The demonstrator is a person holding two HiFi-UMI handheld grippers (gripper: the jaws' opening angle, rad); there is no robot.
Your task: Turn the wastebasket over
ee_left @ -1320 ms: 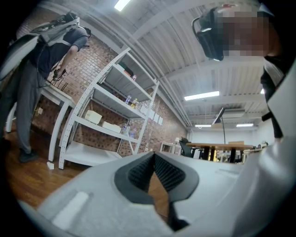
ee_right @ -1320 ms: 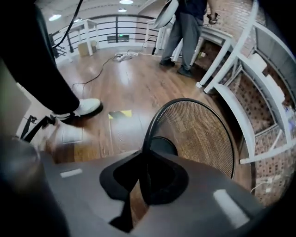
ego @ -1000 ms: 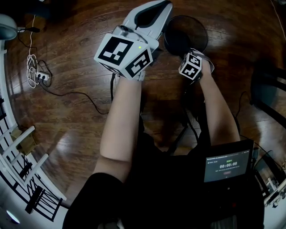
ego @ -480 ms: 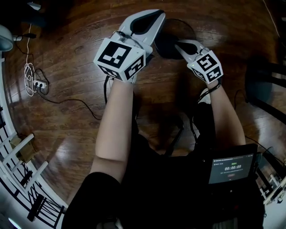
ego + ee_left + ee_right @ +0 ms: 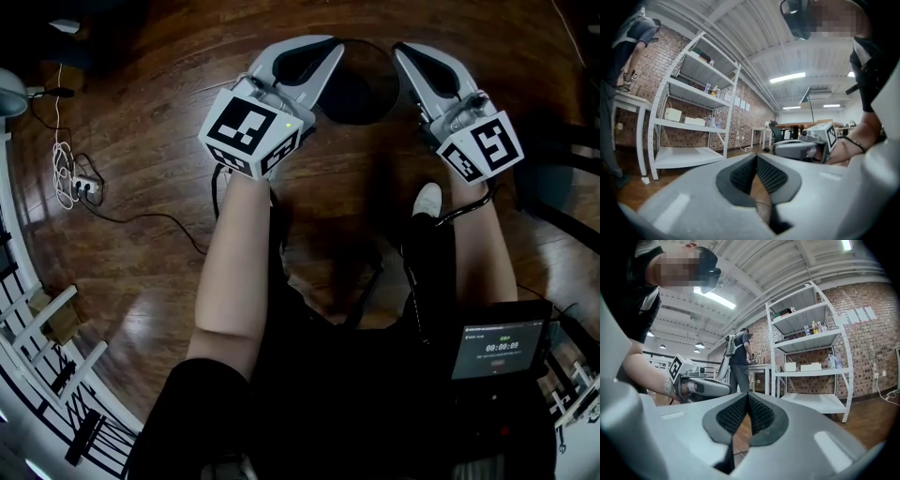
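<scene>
The wastebasket [image 5: 361, 89] is a dark round shape on the wooden floor in the head view; I cannot tell which way up it stands. My left gripper [image 5: 314, 45] hangs above its left edge and my right gripper [image 5: 405, 49] above its right edge. Both point level, well off the floor, and neither touches the basket. Seen from the left gripper view, the left gripper [image 5: 756, 157] has its ribbed pads meeting with nothing between them. The right gripper [image 5: 747, 395] is shut and empty too. Each gripper view shows the other gripper, not the basket.
A cable and power strip [image 5: 80, 183] lie on the floor at left, a white rack [image 5: 37, 347] at lower left, a dark chair [image 5: 562, 178] at right. My white shoe [image 5: 427, 199] stands near the basket. White shelving [image 5: 811, 357] and a standing person [image 5: 736, 357] are across the room.
My right gripper has risen from the basket's rim to the left gripper's height and turned from pointing down to level. The left gripper has shifted only slightly.
</scene>
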